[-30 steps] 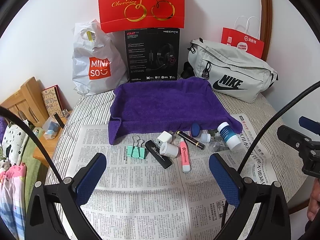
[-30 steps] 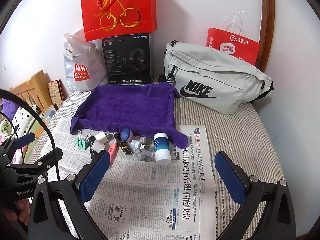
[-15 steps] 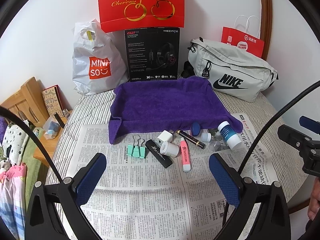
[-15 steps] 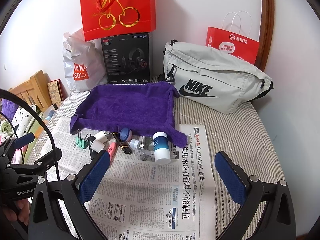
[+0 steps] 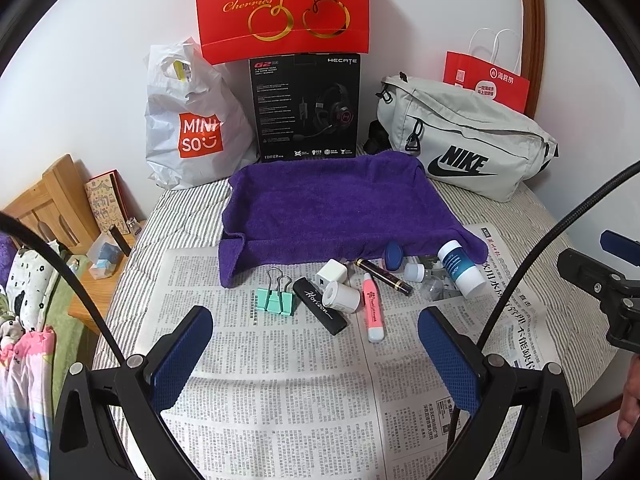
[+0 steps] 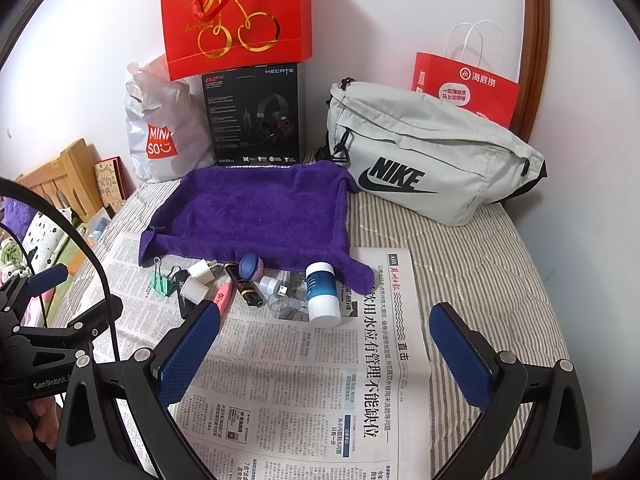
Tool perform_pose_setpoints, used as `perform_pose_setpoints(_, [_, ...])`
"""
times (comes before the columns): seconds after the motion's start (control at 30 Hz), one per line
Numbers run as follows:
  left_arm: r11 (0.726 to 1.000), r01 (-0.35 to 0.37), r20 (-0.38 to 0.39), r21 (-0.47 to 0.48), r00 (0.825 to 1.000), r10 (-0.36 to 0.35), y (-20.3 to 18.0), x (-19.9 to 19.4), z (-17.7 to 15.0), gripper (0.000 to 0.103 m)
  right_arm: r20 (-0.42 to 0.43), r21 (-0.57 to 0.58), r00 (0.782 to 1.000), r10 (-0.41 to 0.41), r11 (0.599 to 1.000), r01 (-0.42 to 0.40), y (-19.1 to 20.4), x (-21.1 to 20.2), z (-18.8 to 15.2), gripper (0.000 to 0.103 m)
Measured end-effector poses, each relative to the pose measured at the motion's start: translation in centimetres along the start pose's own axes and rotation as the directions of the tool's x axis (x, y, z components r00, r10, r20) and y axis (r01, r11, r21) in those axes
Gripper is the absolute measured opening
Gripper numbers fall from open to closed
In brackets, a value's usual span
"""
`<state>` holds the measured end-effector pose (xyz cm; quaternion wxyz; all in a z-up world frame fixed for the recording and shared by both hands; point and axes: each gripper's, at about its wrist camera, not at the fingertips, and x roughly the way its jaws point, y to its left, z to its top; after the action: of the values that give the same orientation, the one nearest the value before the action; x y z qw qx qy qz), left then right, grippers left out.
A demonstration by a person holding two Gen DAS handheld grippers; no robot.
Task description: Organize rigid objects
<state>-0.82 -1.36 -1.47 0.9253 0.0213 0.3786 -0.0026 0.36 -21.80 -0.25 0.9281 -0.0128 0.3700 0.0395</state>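
Left claw (image 5: 316, 354) sits at the bottom of its frame, blue pads (image 5: 180, 354) wide apart, nothing between them, above the newspaper (image 5: 280, 408). Right claw (image 6: 324, 356) likewise at the bottom of its frame, pads (image 6: 188, 356) spread apart and holding nothing. The newspaper covers the near part of a grey-striped bench (image 6: 480, 280). Small rigid items lie in a loose row across the middle of both frames, at the front edge of the purple towel (image 5: 340, 204). Left to right in the left-wrist view: green binder clips (image 5: 276, 300); black bar with white script (image 5: 320, 306); white cylinder (image 5: 341, 297) lying on its side and touching the bar; white plug adapter (image 5: 331, 275) just behind it; pink highlighter (image 5: 373, 308); black-and-gold tube (image 5: 382, 276); blue oval case (image 5: 394, 255) on edge against the towel; small white-capped vial (image 5: 414, 272); white bottle with blue label (image 5: 460, 268) lying tilted, its top overlapping the towel corner. In the right-wrist view a clear round item (image 6: 280, 304) rests just left of the bottle (image 6: 322, 294). Upper part of frame, along the wall: Miniso bag (image 5: 192, 128), headset box (image 5: 306, 108), red cherry bag (image 5: 280, 4), Nike bag (image 5: 464, 140), red paper bag (image 5: 488, 80).
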Motion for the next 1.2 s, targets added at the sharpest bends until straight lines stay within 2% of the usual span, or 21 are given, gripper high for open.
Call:
perform_pose_setpoints(0.3, [1.000,-0.010,-0.009,-0.006,1.000,0.010,0.2,0.2,0.1,0.103,0.006,0.006,1.000,-0.002,1.000,0.001,-0.4,-0.3,0.0,0.103])
perform_pose_setpoints(0.5, [0.999,-0.041,-0.035,-0.022,0.999,0.040,1.3,1.9,-0.1,0.103,0.000,0.024,1.000,-0.003,1.000,0.003,-1.1,0.1,0.1,0.103])
perform_pose_setpoints(0.67, [0.998,-0.051,-0.065,-0.043,0.997,0.048,2.6,4.0,-0.3,0.103,-0.011,0.029,1.000,-0.004,1.000,0.004,-1.2,0.9,0.1,0.103])
perform_pose_setpoints(0.9, [0.998,-0.015,-0.135,-0.063,0.991,0.006,4.4,8.4,-1.2,0.102,-0.034,0.022,0.999,-0.003,1.000,0.004,-1.2,2.8,0.1,0.103])
perform_pose_setpoints(1.2, [1.000,-0.022,-0.188,0.012,0.982,0.024,5.5,14.0,-1.5,0.096,-0.098,0.020,0.995,-0.011,1.000,0.013,-1.3,6.7,-0.3,0.103])
